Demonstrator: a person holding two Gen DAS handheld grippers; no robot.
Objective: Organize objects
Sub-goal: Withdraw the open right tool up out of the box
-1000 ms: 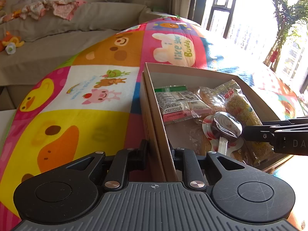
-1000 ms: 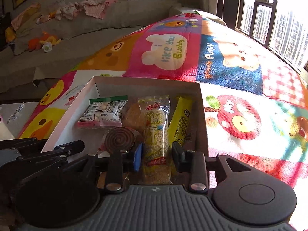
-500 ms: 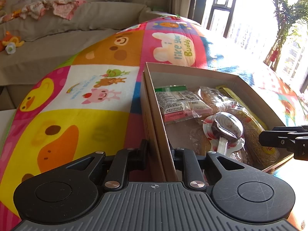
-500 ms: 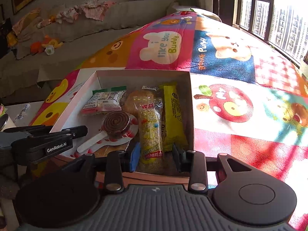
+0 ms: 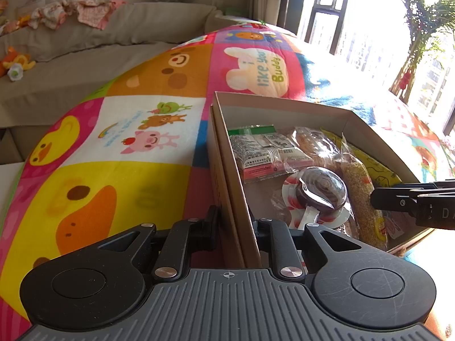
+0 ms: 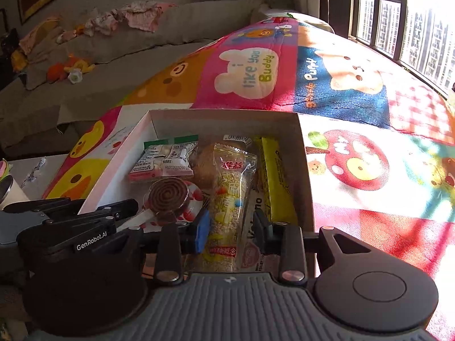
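An open cardboard box (image 5: 284, 108) (image 6: 221, 113) sits on a colourful play mat. Inside lie a brown spiral lollipop (image 5: 321, 190) (image 6: 169, 196), a clear grain snack packet (image 5: 359, 193) (image 6: 230, 187), a yellow packet (image 6: 274, 176), a white-and-pink packet (image 6: 162, 162) and a wrapped bun (image 6: 204, 167). My left gripper (image 5: 237, 227) (image 6: 102, 209) is shut on the box's left wall near its front corner. My right gripper (image 6: 230, 230) (image 5: 375, 199) hangs over the near end of the box. Its jaws are closing with the grain packet's lower end between them, and the wrapper shows no squeeze.
The play mat (image 5: 128, 130) spreads round the box on all sides. A grey sofa (image 5: 85, 37) with clothes and toys runs along the back. Windows (image 6: 412, 22) and a plant (image 5: 421, 28) stand at the right. A white surface with a cup (image 6: 11, 193) is at the left.
The right gripper drew back toward the box's near edge, then came forward again over the grain packet. That packet now lies flatter, uncovering the yellow one. The left gripper has kept still.
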